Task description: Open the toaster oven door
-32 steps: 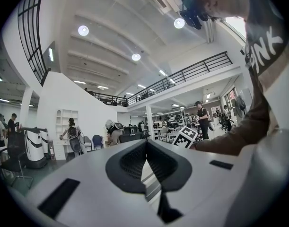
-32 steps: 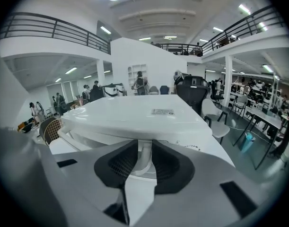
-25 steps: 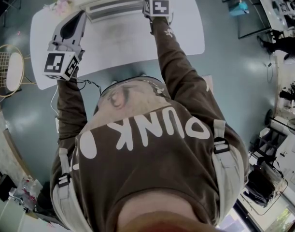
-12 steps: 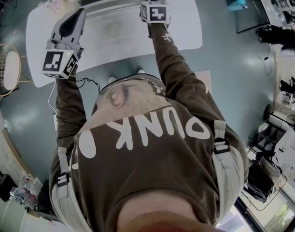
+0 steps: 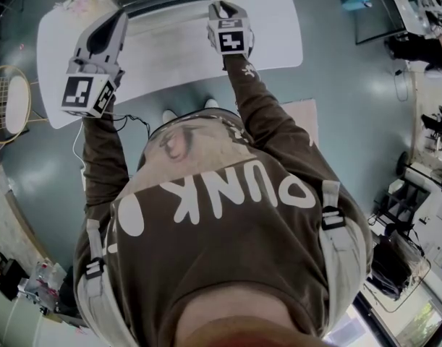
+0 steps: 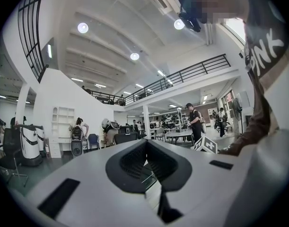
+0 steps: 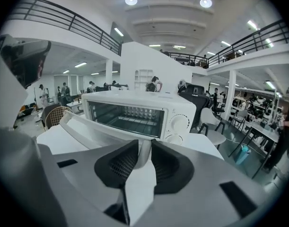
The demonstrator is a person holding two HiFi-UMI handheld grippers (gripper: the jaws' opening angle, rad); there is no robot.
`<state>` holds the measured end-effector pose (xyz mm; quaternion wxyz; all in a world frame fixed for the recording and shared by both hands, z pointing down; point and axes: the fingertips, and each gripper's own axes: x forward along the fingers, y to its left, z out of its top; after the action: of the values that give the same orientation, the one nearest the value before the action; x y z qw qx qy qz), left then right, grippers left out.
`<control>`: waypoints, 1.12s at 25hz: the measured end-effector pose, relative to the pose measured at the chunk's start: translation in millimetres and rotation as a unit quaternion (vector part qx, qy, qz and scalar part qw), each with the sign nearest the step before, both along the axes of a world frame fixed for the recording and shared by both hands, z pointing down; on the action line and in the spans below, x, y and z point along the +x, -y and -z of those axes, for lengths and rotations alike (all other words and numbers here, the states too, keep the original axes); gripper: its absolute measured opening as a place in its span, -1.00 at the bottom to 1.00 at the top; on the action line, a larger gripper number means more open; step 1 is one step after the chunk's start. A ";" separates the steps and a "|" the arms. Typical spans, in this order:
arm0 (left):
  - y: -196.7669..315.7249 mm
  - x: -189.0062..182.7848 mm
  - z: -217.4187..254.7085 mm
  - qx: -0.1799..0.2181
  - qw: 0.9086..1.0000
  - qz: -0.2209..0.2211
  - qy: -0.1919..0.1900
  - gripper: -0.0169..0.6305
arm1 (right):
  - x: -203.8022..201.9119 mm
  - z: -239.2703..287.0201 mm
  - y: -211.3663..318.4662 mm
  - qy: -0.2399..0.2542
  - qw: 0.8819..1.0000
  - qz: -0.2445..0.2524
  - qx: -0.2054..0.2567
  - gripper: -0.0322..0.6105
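— What is the right claw [image 7: 144,148] doing?
— It is pinching the door handle [image 7: 143,159]. The handle is a white bar sitting between its two dark pads, and the grip is near the bar's right end. The pads are pressing on it from both sides.
— And where is the toaster oven [image 7: 135,100] standing?
— It is sitting at the far edge of the white counter [image 5: 275,38], straight ahead of the right claw. Its door [image 7: 90,129] is hanging open, swung down toward the person. The cavity and the wire rack [image 7: 130,119] inside are showing. Two dials [image 7: 179,123] are facing out on the panel to the right of the opening.
— Is the left claw [image 6: 145,145] helping?
— No. It is hovering over the left part of the counter, well apart from the oven. It is facing out into the room rather than at the oven. Its pads are pressing together with nothing between them.
— Is anything else showing nearby?
— A badminton racket [image 5: 11,107] is showing beside the counter's left end. A small bunch of pale flowers [image 5: 83,2] is sitting at the far left corner, near the oven.
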<state>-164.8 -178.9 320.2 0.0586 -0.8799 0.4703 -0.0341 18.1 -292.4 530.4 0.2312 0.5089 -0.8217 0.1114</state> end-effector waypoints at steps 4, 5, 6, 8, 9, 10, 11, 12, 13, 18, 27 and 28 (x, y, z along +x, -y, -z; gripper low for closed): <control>-0.2 3.5 2.9 0.001 1.000 -0.002 0.000 -0.94 | 3.3 -7.0 -14.8 -0.011 1.000 0.005 0.001 -0.60; 0.2 3.8 2.7 0.001 1.000 -0.002 0.000 -0.94 | 3.4 -10.0 -17.9 -0.013 1.000 0.006 0.001 -0.60; 0.6 4.0 2.1 0.001 1.000 -0.002 0.000 -0.94 | 3.5 -13.1 -20.7 -0.014 1.000 0.008 0.001 -0.60; 0.9 4.7 1.5 0.001 1.000 -0.002 0.001 -0.94 | 4.6 -18.1 -25.9 -0.019 1.000 0.009 0.003 -0.60; 0.6 5.0 1.7 0.001 1.000 -0.002 0.001 -0.94 | 5.3 -19.7 -28.3 -0.021 1.000 0.010 0.004 -0.60; -0.3 5.4 2.1 0.001 1.000 -0.002 0.001 -0.94 | 5.8 -20.9 -30.9 -0.022 1.000 0.012 0.005 -0.60; -1.5 5.8 2.6 0.001 1.000 -0.002 0.001 -0.94 | 5.9 -22.0 -33.7 -0.021 1.000 0.013 0.006 -0.60; -2.7 6.0 2.9 0.001 1.000 -0.002 0.002 -0.94 | 5.9 -23.4 -36.5 -0.021 1.000 0.014 0.006 -0.60; -3.6 6.0 2.9 0.001 1.000 -0.001 0.002 -0.94 | 6.0 -25.0 -38.9 -0.021 1.000 0.015 0.006 -0.60; -5.6 5.5 2.3 -0.001 1.000 -0.001 0.002 -0.94 | 6.9 -34.9 -52.4 -0.024 1.000 0.014 0.003 -0.60; -1.6 8.0 0.7 -0.003 1.000 -0.007 0.004 -0.94 | 11.0 -61.1 -70.7 -0.028 0.999 0.017 -0.011 -0.60; -1.7 8.7 1.3 -0.003 1.000 -0.007 0.004 -0.94 | 11.4 -63.0 -72.5 -0.029 0.999 0.017 -0.013 -0.60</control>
<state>-156.1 -177.2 318.8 0.0584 -0.8834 0.4635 -0.0382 29.5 -219.9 593.4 0.2631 0.4943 -0.8220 0.1034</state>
